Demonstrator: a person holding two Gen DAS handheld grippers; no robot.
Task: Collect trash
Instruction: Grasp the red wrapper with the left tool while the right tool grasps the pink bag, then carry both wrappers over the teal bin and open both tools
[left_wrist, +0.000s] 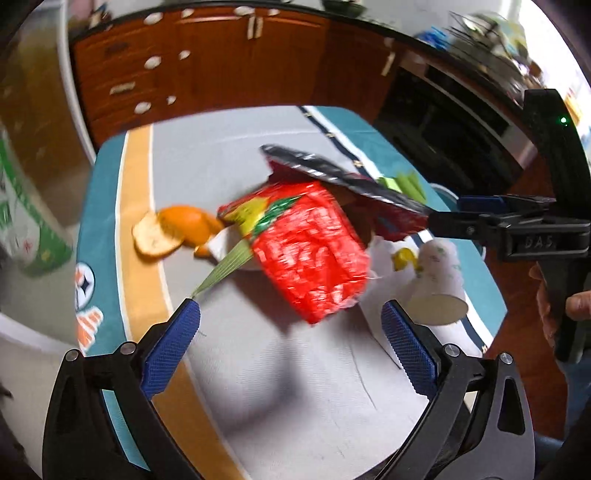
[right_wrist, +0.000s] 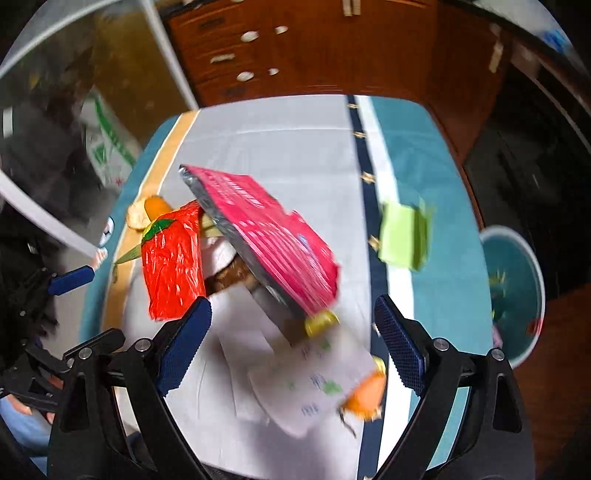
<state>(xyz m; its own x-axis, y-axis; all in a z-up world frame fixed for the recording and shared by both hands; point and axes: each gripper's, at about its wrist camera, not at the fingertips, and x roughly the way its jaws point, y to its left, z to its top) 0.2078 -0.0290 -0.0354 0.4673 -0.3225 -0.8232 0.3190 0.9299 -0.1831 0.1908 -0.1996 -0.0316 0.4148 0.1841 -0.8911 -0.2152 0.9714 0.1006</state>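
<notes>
Trash lies piled on the grey and teal tablecloth (left_wrist: 258, 369). A red foil wrapper (left_wrist: 314, 251) sits just beyond my left gripper (left_wrist: 291, 332), which is open with nothing between its pads. Orange peel (left_wrist: 177, 229) lies to the left of the wrapper and a tipped paper cup (left_wrist: 439, 280) to its right. My right gripper (right_wrist: 293, 332) hangs open above the cup (right_wrist: 314, 384) and the near end of a pink foil bag (right_wrist: 266, 236), touching neither. More orange peel (right_wrist: 365, 395) rests by the cup. A teal bin (right_wrist: 513, 295) stands off the table's right side.
A green folded paper (right_wrist: 404, 236) lies on the cloth's teal border. Wooden cabinets (left_wrist: 221, 66) and a dark oven (left_wrist: 443, 122) stand behind the table. A green and white pack (left_wrist: 22, 221) is at the left. A person's hand (left_wrist: 580, 302) holds the right gripper's handle.
</notes>
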